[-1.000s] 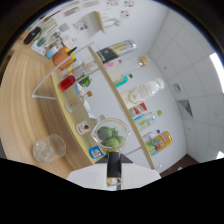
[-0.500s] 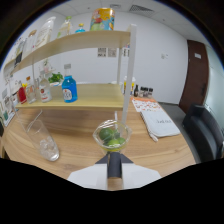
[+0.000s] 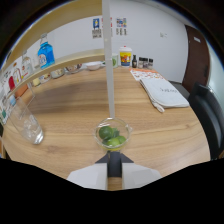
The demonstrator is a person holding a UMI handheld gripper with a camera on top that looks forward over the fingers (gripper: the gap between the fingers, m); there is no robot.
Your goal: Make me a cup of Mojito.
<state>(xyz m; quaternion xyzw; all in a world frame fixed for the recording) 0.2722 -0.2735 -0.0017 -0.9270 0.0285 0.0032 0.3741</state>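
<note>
Gripper (image 3: 114, 161) clamped small bowl (image 3: 114, 134) of limes (image 3: 106, 132) by near rim, above table (image 3: 165, 135), glass (image 3: 25, 122) well left. Risk: one-sided rim hold let bowl tip, limes spilling.

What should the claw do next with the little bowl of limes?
Probably carry the small glass bowl of lime pieces over to the empty tall glass on the wooden table and tip the limes in. The claw seems to hold the bowl at its near edge, though the grip itself is hidden. The glass stands off to one side, apart from the bowl, with nothing in it yet.
</note>
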